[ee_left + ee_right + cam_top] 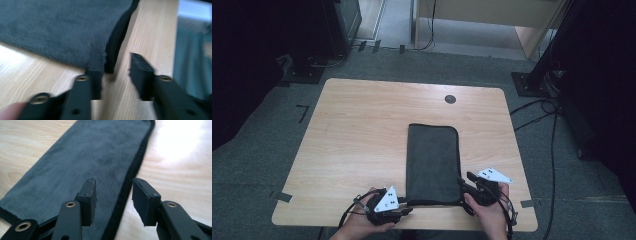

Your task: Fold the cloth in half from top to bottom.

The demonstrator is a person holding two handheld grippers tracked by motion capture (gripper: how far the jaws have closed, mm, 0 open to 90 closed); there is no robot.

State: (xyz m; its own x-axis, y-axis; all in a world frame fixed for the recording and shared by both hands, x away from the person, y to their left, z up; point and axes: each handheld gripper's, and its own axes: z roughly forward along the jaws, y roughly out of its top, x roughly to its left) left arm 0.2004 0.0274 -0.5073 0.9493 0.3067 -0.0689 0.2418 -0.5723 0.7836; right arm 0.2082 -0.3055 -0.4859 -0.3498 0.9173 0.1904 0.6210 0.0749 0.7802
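Dark grey cloth point(433, 160), folded to a long narrow strip w/ black hem, lies flat on wooden tabletop point(357, 135), right of centre, long axis running away from the person; near short edge sits close to the tabletop's near edge.

Left gripper point(404, 206) held at cloth's near left corner, low over the tabletop. Left gripper view (blurred): jaws spread, clear gap between them; one jaw at or over the hemmed corner of the cloth point(62, 30), other over bare wood. Contact w/ the hem cannot be told; nothing pinched.

Right gripper point(464, 181) at cloth's near right corner. Right gripper view: jaws spread, straddling the black hem along the cloth's point(95, 152) long edge; one jaw above the pile, other above bare wood. Pads not pressing on fabric.

Both hands at near edge of tabletop. Small dark round disc point(450, 99) near far edge, well apart from cloth. Cables trail from both grippers.
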